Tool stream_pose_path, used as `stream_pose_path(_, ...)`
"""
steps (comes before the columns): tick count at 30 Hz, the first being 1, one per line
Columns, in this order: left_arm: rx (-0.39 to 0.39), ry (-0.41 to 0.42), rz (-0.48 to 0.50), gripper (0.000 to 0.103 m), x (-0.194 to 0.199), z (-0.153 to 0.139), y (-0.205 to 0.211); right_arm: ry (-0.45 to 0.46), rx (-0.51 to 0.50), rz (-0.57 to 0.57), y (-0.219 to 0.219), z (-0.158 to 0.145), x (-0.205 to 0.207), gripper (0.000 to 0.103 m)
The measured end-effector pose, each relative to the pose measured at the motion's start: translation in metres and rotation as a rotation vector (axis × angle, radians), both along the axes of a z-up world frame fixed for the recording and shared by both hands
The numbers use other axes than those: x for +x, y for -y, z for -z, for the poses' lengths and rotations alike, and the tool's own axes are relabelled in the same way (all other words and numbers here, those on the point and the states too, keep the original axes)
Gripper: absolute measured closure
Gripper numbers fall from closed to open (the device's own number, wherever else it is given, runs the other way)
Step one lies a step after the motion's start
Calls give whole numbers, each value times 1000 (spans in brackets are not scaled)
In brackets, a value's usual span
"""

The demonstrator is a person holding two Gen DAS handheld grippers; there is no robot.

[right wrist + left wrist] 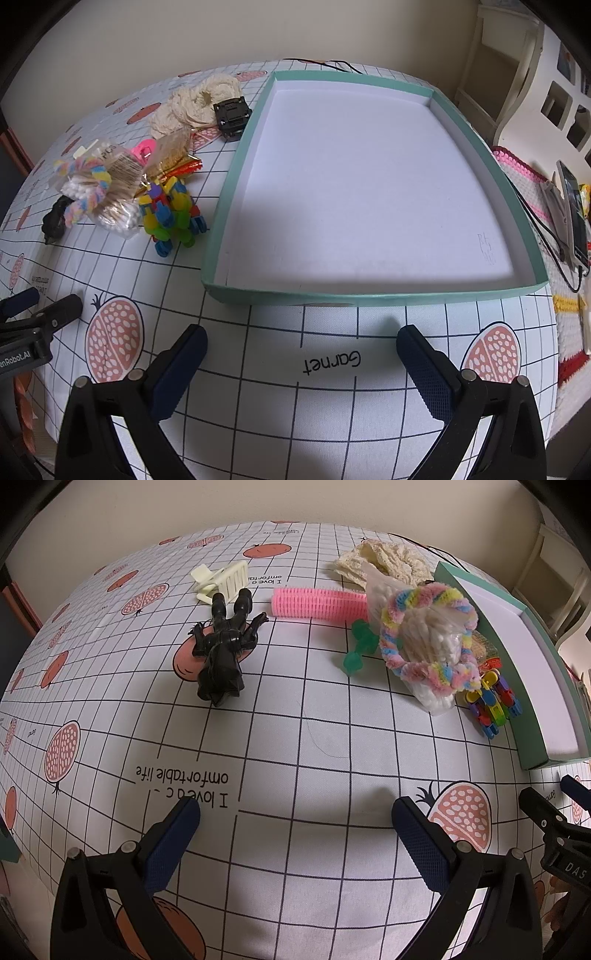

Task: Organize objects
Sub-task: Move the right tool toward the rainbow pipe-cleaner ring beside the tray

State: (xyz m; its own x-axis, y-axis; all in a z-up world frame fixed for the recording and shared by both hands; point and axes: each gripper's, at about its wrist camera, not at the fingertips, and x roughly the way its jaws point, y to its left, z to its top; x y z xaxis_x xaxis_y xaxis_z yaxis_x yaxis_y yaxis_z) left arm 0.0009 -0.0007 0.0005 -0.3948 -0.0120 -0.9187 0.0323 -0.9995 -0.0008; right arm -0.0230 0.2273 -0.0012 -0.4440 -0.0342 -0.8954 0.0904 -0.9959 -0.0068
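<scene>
My left gripper [295,808] is open and empty above the tablecloth, short of the objects. Ahead of it lie a black toy figure [223,646], a cream hair claw [223,579], a pink hair roller [319,602], a green toy dumbbell [360,648], a bag of cotton swabs [432,642] with a pastel fuzzy ring [428,631] on it, and a colourful block toy [493,705]. My right gripper [301,343] is open and empty just in front of the teal box [369,293], whose white inside holds nothing. The block toy [171,218] lies left of the box.
A cream lace cloth [195,105] and a small black square part [232,116] lie at the back beside the box. A phone [574,214] with cables and a knitted mat [524,173] sit right of the table. The other gripper's tip [44,310] shows at the left.
</scene>
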Motion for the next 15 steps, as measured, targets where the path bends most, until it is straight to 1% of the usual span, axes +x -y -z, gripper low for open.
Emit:
stream_pose_path(10, 3, 30, -3, 0, -5, 1, 4, -1, -1, 12, 1, 0, 0, 0)
stream_pose_path(15, 4, 46, -16, 0, -11, 4, 6, 14, -1, 12, 0, 0, -4, 0)
